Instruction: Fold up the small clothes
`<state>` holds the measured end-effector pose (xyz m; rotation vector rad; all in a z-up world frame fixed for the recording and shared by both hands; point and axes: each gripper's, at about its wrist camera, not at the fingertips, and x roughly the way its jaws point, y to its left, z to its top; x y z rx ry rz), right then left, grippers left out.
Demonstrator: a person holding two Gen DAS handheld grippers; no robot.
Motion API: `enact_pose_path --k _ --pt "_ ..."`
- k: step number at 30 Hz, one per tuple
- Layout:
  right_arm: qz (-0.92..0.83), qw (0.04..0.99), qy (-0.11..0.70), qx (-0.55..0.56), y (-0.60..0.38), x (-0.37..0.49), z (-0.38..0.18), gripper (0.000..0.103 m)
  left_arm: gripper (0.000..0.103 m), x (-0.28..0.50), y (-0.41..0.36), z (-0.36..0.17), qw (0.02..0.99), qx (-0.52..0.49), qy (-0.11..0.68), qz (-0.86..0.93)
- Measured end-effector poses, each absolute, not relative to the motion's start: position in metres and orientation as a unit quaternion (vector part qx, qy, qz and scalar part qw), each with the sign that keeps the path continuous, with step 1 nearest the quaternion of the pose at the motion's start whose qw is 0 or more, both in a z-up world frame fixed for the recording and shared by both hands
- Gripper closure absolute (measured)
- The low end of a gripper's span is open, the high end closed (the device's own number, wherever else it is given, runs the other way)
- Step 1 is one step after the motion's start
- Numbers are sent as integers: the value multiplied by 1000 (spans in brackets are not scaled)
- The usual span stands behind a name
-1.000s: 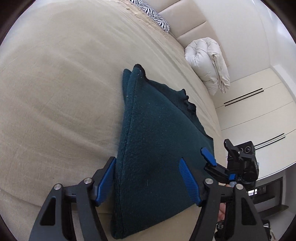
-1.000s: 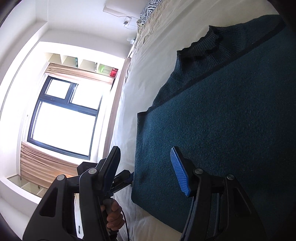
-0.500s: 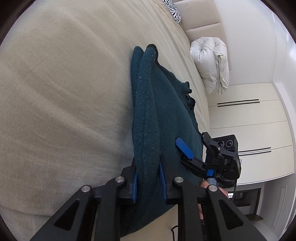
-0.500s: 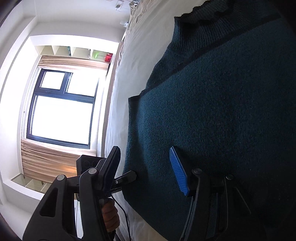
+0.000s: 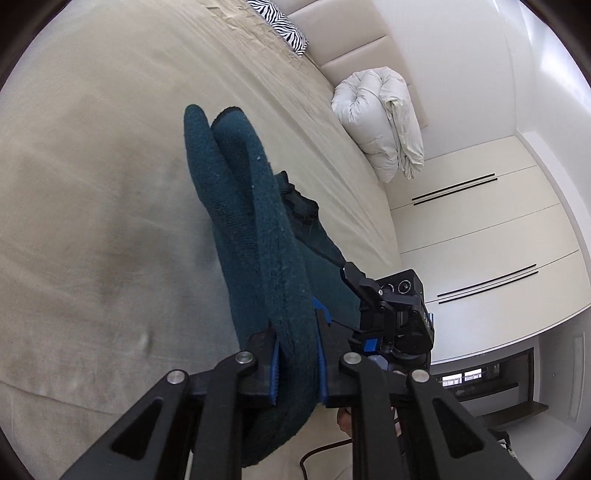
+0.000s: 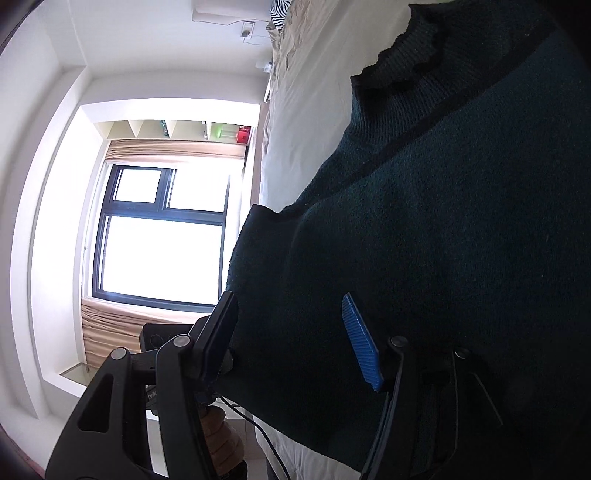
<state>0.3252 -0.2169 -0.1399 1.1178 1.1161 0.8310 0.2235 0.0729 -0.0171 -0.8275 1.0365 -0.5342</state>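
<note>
Left wrist view
Left gripper: clamped on a thick doubled edge of the dark teal sweater.
Sweater: its pinched edge rises off the beige bed ahead of this gripper; the rest lies flat beyond.
Right gripper: just right of the left one, beside the sweater.
Background: white rolled duvet and zebra pillow, far ahead.

Right wrist view
Right gripper: fingers spread apart, astride the sweater's near edge, not pinching it.
Window: far left.
</note>
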Motion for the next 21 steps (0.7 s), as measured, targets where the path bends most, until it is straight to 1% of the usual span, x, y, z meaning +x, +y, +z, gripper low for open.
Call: enact_pose_path --k 4,8,9,10,11,12,14,15,16,19,21 --pt "359 619 447 537 -276 323 -132 38 86 231 11 4 764 -340 473 -278" --pt "342 629 418 559 -340 323 -125 35 86 241 -58 4 758 -312 480 -312" --pt "334 633 412 563 -356 322 -124 32 86 243 -76 0 756 -306 481 -322" --pt "324 639 406 567 -371 321 -124 25 86 245 -92 -7 751 -304 484 -331" --pt "313 644 401 571 -389 321 -124 22 86 246 -108 -14 747 -300 488 -338" --pt "305 646 398 576 -402 320 -127 22 85 247 -122 -23 744 -291 494 -342" --pt "291 641 401 586 -423 317 -137 21 80 249 -143 -44 734 -288 511 -341" --pt "280 642 410 585 -431 316 -142 20 67 248 -148 -54 724 -294 523 -340" --pt "268 643 418 583 -438 314 -149 21 57 246 -151 -60 716 -301 528 -344" --pt "289 632 411 590 -450 310 -158 22 47 231 -146 -50 722 -294 504 -371" --pt "293 640 416 576 -450 308 -154 22 45 224 -134 -37 748 -274 483 -363"
